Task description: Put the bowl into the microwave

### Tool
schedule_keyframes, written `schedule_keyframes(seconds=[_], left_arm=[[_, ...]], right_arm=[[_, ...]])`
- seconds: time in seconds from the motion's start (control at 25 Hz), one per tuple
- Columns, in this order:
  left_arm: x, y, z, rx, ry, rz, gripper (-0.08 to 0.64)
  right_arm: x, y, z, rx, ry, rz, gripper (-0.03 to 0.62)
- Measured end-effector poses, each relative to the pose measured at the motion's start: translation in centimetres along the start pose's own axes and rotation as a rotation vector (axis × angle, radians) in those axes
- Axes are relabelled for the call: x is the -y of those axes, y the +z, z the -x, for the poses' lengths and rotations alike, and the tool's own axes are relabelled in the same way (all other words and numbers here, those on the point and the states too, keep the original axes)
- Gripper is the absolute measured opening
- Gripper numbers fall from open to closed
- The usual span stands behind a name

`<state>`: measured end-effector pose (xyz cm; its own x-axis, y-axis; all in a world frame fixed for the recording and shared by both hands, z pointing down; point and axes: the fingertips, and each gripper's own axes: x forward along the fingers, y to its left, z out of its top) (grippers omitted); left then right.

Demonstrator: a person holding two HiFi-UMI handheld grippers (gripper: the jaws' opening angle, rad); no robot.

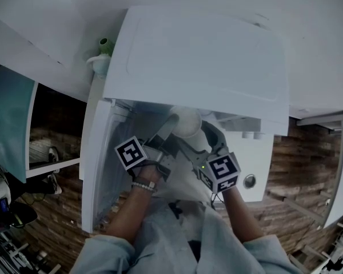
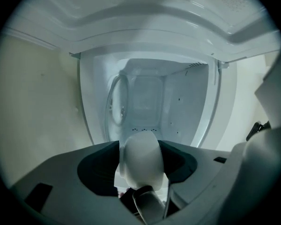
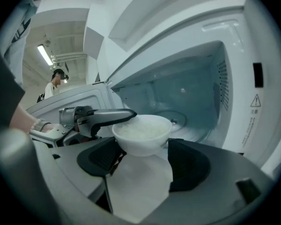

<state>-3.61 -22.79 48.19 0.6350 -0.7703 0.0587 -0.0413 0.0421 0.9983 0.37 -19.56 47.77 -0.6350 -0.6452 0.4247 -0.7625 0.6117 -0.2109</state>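
A white bowl (image 1: 186, 121) of white rice hangs at the mouth of the open white microwave (image 1: 194, 56). My left gripper (image 1: 168, 127) is shut on the bowl's left rim. In the right gripper view its upper finger (image 3: 107, 117) lies over the rim. My right gripper (image 1: 208, 133) is shut on the bowl from the right, with the bowl (image 3: 143, 132) between both dark pads. In the left gripper view the bowl (image 2: 140, 158) is side-on between the jaws, and the empty cavity (image 2: 150, 97) is straight ahead.
The microwave door (image 1: 100, 170) swings out to the left, close beside my left arm. The control knob (image 1: 249, 181) is on the right panel. A green-capped bottle (image 1: 104, 47) stands behind the microwave's left corner. A person (image 3: 54, 86) stands far behind.
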Motion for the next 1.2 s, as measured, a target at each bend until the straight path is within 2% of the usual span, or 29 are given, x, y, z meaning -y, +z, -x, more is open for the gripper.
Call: schedule_keyframes(seconds=[0.56, 0.88, 1.2], left_arm=[[-2.3, 1.5, -1.3, 0.007, 0.038, 0.003, 0.244], [-2.4, 1.8, -1.6, -0.001, 0.02, -0.004, 0.249], [-2.4, 1.7, -1.7, -0.021, 0.038, -0.02, 0.261]], right_arm=[[1.1, -1.4, -2.2, -0.065, -0.007, -0.026, 0.357], [1.5, -0.7, -3.0, -0.045, -0.014, 0.001, 0.357], [1.7, -0.7, -3.3, -0.061, -0.039, -0.005, 0.353]])
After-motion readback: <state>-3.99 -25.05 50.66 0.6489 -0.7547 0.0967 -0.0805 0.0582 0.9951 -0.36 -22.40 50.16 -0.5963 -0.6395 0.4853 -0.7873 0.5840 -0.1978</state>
